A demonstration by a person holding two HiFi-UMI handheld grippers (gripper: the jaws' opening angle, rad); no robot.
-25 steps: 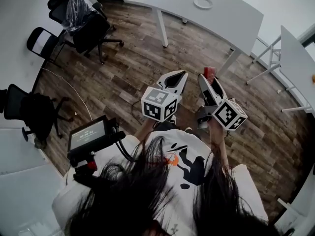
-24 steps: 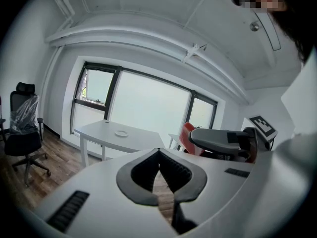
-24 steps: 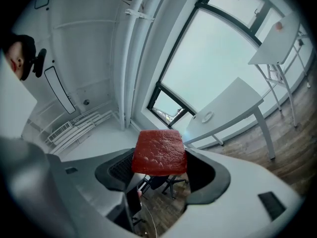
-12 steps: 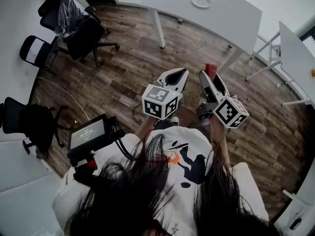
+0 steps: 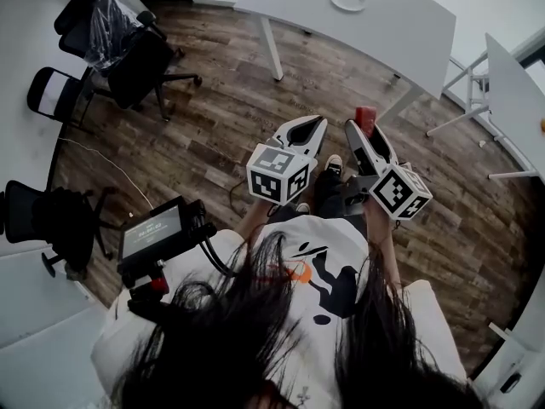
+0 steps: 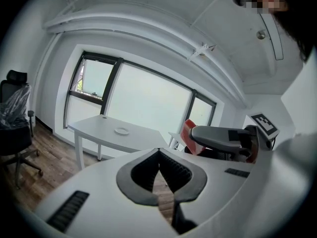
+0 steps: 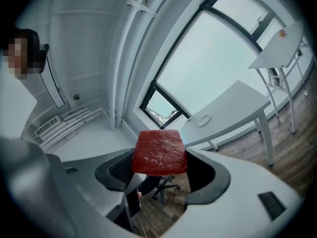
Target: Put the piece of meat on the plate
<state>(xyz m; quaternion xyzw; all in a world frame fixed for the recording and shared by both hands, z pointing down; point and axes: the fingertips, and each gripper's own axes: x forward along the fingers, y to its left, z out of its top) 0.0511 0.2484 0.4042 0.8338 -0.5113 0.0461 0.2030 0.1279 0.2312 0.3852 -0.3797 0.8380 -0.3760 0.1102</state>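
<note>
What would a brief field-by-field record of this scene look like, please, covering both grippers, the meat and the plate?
left gripper: fingers closed together, nothing between them
right gripper: fingers shut on the piece of meat
piece of meat: red slab, held in the air above the wood floor, short of the table
plate: white, looks empty, on the white table
task stage: piece of meat not yet on the plate

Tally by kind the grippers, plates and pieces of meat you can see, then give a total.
grippers: 2, the left gripper and the right gripper
plate: 1
piece of meat: 1
Total: 4
</note>
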